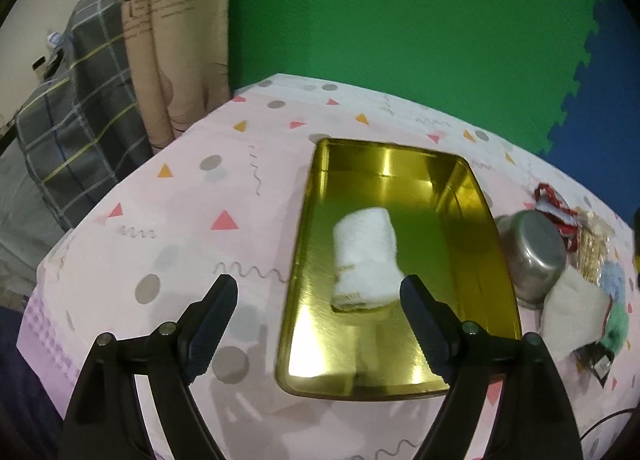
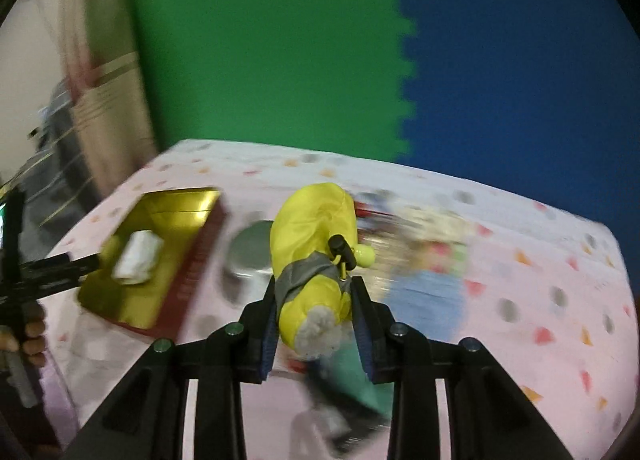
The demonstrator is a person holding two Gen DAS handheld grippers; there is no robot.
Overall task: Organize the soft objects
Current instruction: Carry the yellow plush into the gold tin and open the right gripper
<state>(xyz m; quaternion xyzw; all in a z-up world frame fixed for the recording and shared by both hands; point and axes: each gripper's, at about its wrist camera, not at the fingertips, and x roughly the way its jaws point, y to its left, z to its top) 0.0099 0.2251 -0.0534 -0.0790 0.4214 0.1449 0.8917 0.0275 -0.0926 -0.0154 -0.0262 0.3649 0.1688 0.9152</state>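
Note:
A gold metal tray (image 1: 312, 340) lies on the pink patterned tablecloth and holds a rolled white towel (image 1: 366, 260). My left gripper (image 1: 318, 292) is open and empty, hovering over the tray's near left part, just short of the towel. My right gripper (image 2: 314, 300) is shut on a yellow padded mitten (image 2: 316, 228) with a grey band, a fleece cuff and a black cord toggle, held above the table. The tray (image 2: 180, 220) and towel (image 2: 138, 256) also show at the left of the right wrist view.
An overturned steel bowl (image 1: 532, 252) lies right of the tray. Beyond it is a pile of soft items: a white cloth (image 1: 576, 312), light blue, green and red-white pieces. The left gripper and the hand holding it (image 2: 32, 336) show at the left edge.

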